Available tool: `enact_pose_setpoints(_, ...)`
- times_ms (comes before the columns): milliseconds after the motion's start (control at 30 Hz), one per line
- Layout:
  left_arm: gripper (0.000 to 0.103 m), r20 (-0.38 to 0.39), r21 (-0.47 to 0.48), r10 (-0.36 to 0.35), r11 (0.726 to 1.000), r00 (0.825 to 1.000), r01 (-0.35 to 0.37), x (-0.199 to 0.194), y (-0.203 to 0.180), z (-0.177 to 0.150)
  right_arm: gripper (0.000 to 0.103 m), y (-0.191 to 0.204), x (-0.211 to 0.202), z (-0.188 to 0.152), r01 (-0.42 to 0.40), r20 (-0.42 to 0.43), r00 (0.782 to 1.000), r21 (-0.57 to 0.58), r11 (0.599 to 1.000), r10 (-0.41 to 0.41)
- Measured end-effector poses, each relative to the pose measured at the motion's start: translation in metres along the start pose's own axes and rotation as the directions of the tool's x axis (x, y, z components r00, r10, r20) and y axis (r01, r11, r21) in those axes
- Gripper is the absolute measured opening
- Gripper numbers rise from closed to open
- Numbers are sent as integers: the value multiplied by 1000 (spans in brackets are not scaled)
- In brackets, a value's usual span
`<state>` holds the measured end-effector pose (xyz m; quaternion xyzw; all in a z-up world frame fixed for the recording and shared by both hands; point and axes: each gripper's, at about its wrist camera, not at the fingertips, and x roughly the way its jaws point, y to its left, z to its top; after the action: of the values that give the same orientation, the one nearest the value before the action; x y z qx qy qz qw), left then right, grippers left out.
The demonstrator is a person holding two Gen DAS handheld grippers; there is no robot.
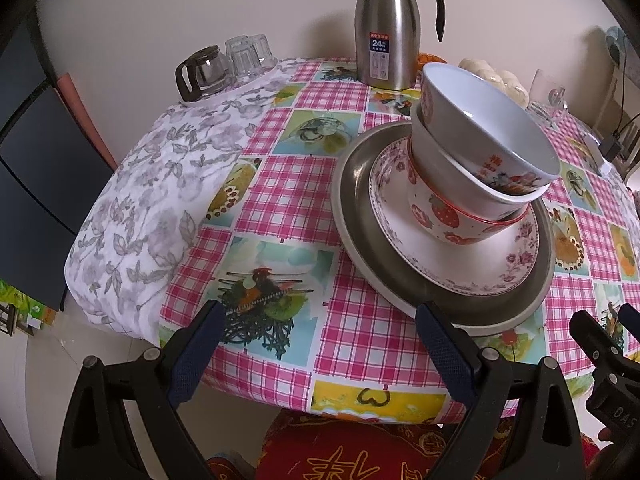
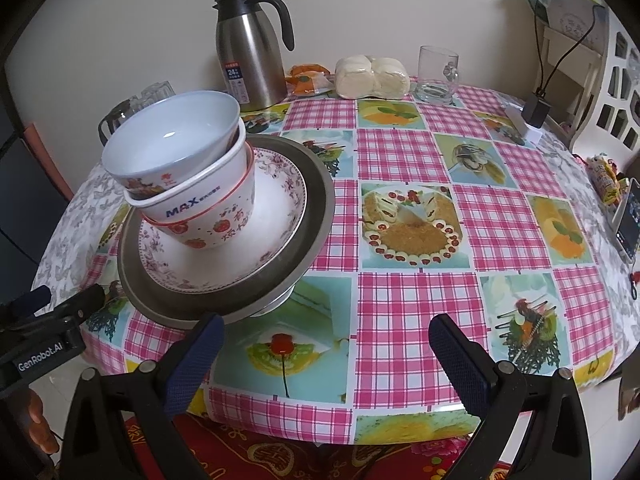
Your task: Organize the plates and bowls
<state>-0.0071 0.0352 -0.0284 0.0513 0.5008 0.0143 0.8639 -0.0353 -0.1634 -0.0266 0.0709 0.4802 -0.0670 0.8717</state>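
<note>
One stack stands on the checked tablecloth. At the bottom is a metal plate (image 1: 356,216) (image 2: 316,200), then a floral plate (image 1: 460,264) (image 2: 276,208). Three nested bowls lean on it: a strawberry bowl (image 1: 452,220) (image 2: 216,228), a white "MAX" bowl (image 1: 440,160) (image 2: 192,200) and a white bowl on top (image 1: 488,120) (image 2: 172,140). My left gripper (image 1: 320,312) is open at the table's near edge, its right finger by the metal plate's rim. My right gripper (image 2: 326,328) is open, right of the stack and empty.
A steel thermos (image 1: 386,28) (image 2: 252,48) stands at the back. Upturned glasses (image 1: 248,54) and a glass pot (image 1: 202,74) sit back left. Wrapped buns (image 2: 372,72), a glass mug (image 2: 436,76), a phone (image 2: 628,220) and a white chair (image 2: 612,92) are on the right.
</note>
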Motion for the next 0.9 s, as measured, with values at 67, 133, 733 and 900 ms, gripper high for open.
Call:
enact_pose_setpoints(67, 96, -2, 4, 0, 1000, 1000, 0, 1, -1, 0, 103, 0, 1, 0, 2, -1, 1000, -1, 1000, -2)
enact_pose_setpoints(133, 96, -5, 7, 3, 1000, 1000, -3, 1, -1, 0, 103, 0, 1, 0, 4, -2, 1000, -3, 1000, -4)
enact_pose_setpoints(733, 96, -32, 37, -6, 999, 999, 7, 5, -2, -1, 103, 4, 5, -1, 28, -23, 999, -32, 999, -29)
enact_pose_setpoints(900, 96, -40, 41, -5, 999, 999, 7, 6, -2, -1, 103, 5, 7, -1, 29, -30, 999, -37, 999, -30)
